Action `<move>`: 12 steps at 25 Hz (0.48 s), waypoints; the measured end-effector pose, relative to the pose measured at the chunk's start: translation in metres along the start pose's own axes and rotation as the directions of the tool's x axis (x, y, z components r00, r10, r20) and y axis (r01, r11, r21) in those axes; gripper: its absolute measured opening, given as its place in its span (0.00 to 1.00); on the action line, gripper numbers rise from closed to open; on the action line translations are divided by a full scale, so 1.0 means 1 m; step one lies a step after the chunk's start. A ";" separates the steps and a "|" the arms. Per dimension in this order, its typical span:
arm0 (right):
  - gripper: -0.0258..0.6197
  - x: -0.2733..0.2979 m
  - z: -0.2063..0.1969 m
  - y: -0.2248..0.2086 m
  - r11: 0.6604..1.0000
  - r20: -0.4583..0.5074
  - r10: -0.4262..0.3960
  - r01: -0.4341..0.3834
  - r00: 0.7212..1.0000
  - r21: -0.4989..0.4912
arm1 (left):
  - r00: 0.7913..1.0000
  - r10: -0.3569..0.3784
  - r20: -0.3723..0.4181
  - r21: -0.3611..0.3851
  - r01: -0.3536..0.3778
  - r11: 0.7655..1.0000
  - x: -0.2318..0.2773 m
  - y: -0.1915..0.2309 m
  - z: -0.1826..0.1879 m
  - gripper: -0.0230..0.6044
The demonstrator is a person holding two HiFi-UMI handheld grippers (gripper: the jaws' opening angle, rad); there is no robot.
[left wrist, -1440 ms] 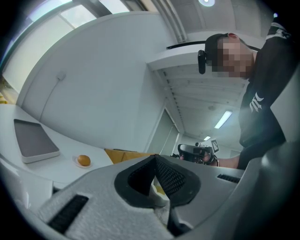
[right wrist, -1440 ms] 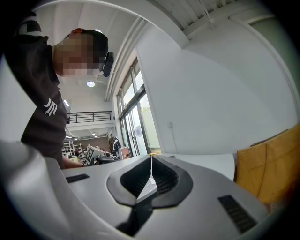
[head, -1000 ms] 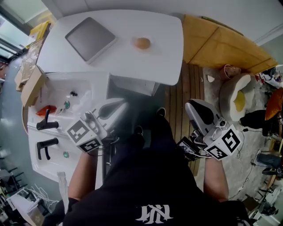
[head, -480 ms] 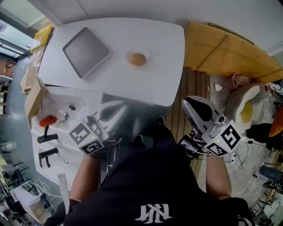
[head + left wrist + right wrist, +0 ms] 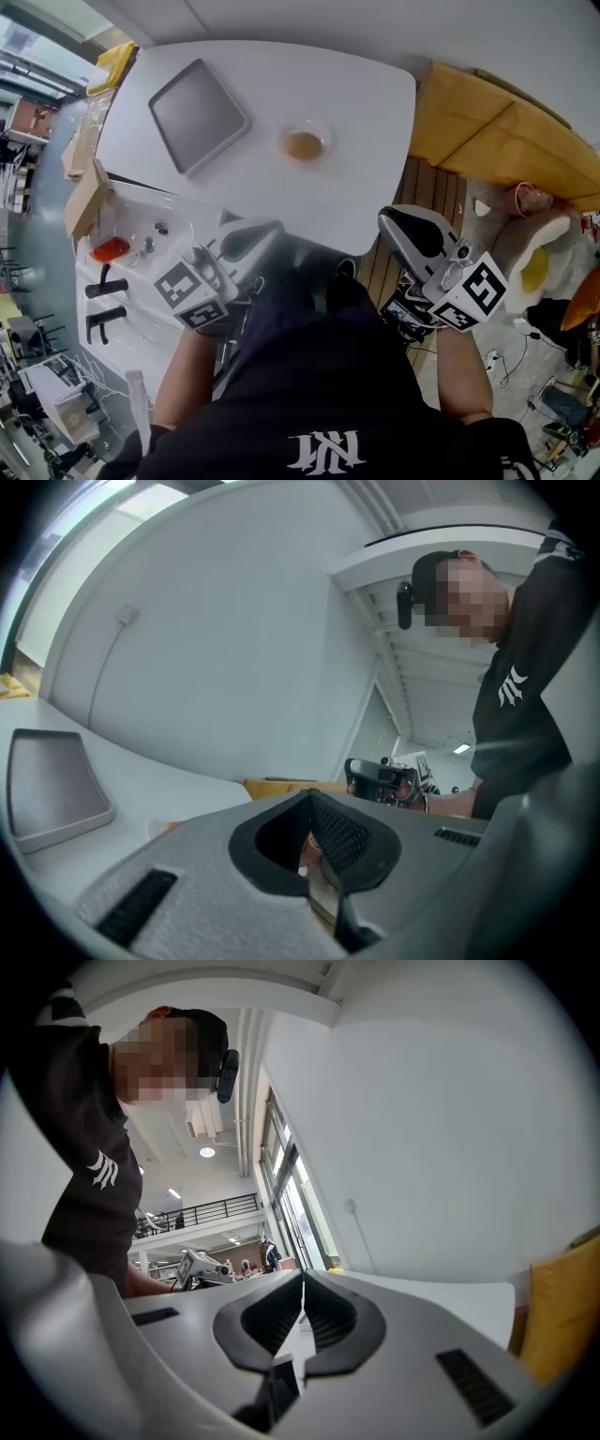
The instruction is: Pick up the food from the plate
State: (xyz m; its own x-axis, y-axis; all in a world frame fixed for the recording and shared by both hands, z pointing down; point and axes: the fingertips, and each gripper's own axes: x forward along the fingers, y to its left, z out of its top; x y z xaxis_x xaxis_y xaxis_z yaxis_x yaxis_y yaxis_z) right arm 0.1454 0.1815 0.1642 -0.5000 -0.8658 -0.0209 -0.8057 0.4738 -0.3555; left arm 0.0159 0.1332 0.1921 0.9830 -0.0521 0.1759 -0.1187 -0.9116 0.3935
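A brown piece of food [image 5: 304, 144] lies on a small clear plate [image 5: 322, 131] near the middle of the white table [image 5: 366, 103]. A sliver of the food [image 5: 165, 827] shows over the jaw in the left gripper view. My left gripper [image 5: 266, 231] is held near the table's near edge, left of the plate, jaws together and empty [image 5: 310, 797]. Short of the table's right corner, over the wooden floor, my right gripper [image 5: 393, 221] is shut with nothing in it [image 5: 302, 1279]. Both are well short of the plate.
A grey square tray [image 5: 199, 114] sits on the table's left half, also in the left gripper view [image 5: 52, 785]. Left of me stands a white sink unit [image 5: 66, 309] with black taps [image 5: 103, 286]. Cardboard boxes [image 5: 86, 195] are beside it, a yellow-brown bench [image 5: 487, 122] at the right.
The table and plate have slid lower and to the right in the head view. Both grippers sit a little nearer the table's edge. Their jaws have stayed together.
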 end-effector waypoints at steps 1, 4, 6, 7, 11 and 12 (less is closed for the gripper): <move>0.05 0.006 0.000 -0.002 1.000 -0.002 0.008 -0.008 1.000 0.002 | 1.000 0.006 -0.004 -0.001 -0.006 1.000 0.000 0.005 0.000 0.04; 0.05 0.029 -0.002 -0.009 1.000 -0.013 0.022 -0.022 1.000 0.003 | 1.000 0.023 -0.018 -0.010 -0.023 1.000 -0.003 0.027 -0.002 0.04; 0.05 0.045 -0.003 -0.017 1.000 -0.027 0.023 -0.023 0.999 0.003 | 1.000 0.023 -0.015 -0.026 -0.023 0.999 -0.004 0.044 -0.004 0.04; 0.05 0.052 -0.003 -0.021 1.000 -0.038 0.019 -0.019 0.999 0.001 | 1.000 0.015 -0.004 -0.037 -0.015 0.999 -0.003 0.052 -0.003 0.04; 0.05 0.088 -0.004 -0.037 1.000 -0.071 -0.017 0.016 0.997 -0.007 | 0.999 -0.029 0.021 -0.064 0.030 0.997 0.000 0.091 0.006 0.04; 0.05 0.099 -0.006 -0.041 1.000 -0.082 -0.021 0.020 0.996 -0.012 | 1.000 -0.026 -0.010 -0.056 0.025 0.998 -0.001 0.105 0.001 0.04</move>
State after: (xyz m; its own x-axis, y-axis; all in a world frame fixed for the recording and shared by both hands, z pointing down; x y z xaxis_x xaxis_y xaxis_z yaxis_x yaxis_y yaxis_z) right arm 0.1268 0.0775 0.1823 -0.5069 -0.8597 0.0629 -0.8194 0.4579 -0.3448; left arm 0.0030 0.0369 0.2321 0.9843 -0.0243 0.1747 -0.1013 -0.8886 0.4474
